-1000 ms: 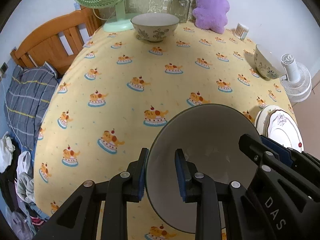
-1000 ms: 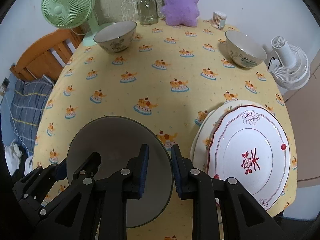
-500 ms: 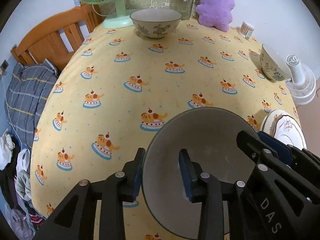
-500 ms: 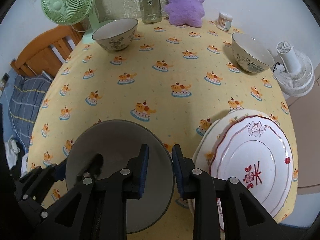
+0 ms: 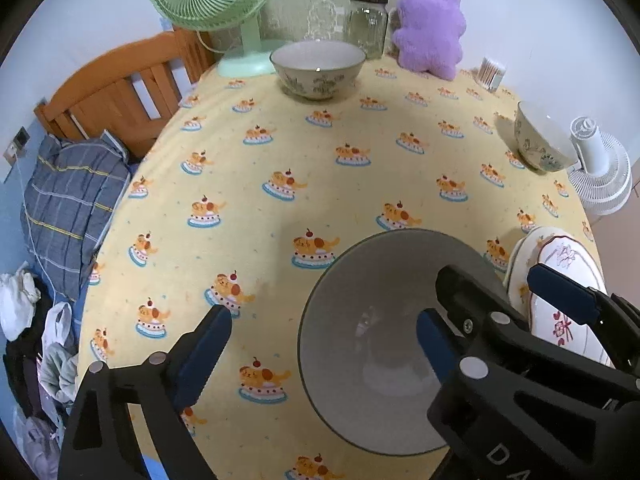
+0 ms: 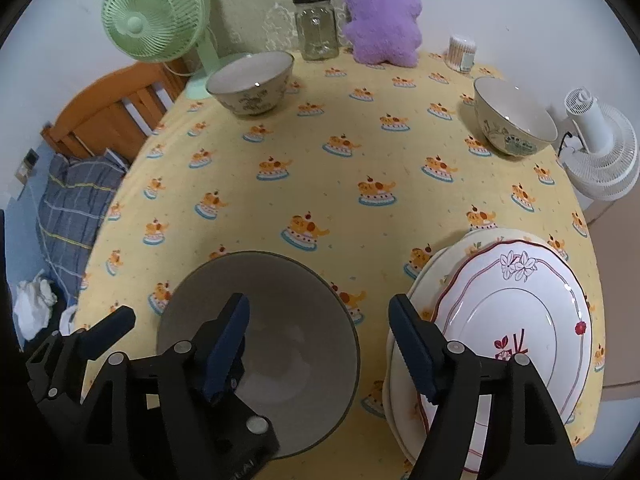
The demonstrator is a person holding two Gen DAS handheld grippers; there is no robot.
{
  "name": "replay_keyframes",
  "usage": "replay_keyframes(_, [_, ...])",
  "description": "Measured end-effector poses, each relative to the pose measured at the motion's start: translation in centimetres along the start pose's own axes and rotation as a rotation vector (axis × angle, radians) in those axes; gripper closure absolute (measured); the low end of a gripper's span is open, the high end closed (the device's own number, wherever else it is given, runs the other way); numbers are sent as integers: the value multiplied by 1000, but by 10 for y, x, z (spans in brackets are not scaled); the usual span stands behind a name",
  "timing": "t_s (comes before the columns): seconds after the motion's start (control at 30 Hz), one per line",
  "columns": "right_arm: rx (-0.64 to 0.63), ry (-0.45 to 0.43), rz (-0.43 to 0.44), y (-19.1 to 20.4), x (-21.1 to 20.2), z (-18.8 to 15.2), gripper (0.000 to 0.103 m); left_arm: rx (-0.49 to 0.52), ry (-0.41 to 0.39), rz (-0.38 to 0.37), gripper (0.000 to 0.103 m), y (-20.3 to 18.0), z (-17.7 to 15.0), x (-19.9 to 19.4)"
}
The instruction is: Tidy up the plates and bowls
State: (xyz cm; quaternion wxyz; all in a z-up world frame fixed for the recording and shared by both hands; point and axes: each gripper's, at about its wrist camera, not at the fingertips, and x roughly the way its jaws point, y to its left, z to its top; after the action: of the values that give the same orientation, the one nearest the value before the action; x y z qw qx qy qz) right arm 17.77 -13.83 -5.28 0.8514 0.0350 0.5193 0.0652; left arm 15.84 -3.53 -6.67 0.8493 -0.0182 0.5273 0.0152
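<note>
A big grey bowl (image 6: 280, 344) is sitting right way up near the front edge of the desk (image 6: 360, 152), with its round mouth facing the ceiling. It is round, so it has no long side. It looks smooth and dull inside, with a thin dark rim.

The left tool (image 5: 324, 344) is opening wide. One blue pad is outside the bowl's left rim and the other is hanging over the inside. No pad is pressing on the bowl. The right tool (image 6: 320, 328) is opening too. Its left pad is hanging over the inside of the bowl and its right pad is outside the rim, by the plates. It is not squeezing anything either.

Just to the right, a white plate (image 6: 516, 344) with a wavy red line, a flower and a red mark is lying on a cream plate (image 6: 416, 292).

Further back, two flowery bowls are standing upright, one at the back left (image 6: 250, 82) and one at the back right (image 6: 514, 120).

The desk is wearing a soft yellow cloth with little cake pictures.

At the very back are a green fan (image 6: 154, 16), a glass jar (image 6: 316, 26), a fluffy purple toy (image 6: 382, 20) and a tub of cotton sticks (image 6: 462, 52). A white fan (image 6: 600, 148) is standing off the right side.

The letters "DA" (image 5: 500, 458) are showing on the right tool's black body in the left view.
</note>
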Motion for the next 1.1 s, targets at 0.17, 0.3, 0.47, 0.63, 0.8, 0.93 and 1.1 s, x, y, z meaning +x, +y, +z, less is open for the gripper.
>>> replay_keyframes(0.17, [-11, -43, 8, -1, -18, 1, 24, 3, -49, 9, 8, -3, 1, -17])
replay_keyframes(0.3, [-20, -89, 27, -1, -34, 6, 24, 0, -100, 7, 8, -4, 6, -35])
replay_keyframes(0.47, [-49, -130, 23, 5, -53, 19, 24, -7, -152, 16, 9, -3, 18, -52])
replay_keyframes(0.63, [-71, -163, 31, 12, -62, 36, 24, -19, -190, 23, 9, 3, 34, -61])
replay_keyframes(0.8, [-73, -182, 23, 22, -62, 59, 24, -25, -207, 29, 9, 10, 56, -62])
replay_keyframes(0.93, [-66, -194, 10, 28, -59, 77, 24, -19, -221, 27, 10, 16, 74, -59])
replay_keyframes(1.1, [-59, -206, -5, 36, -51, 102, 24, -13, -232, 16, 11, 25, 101, -51])
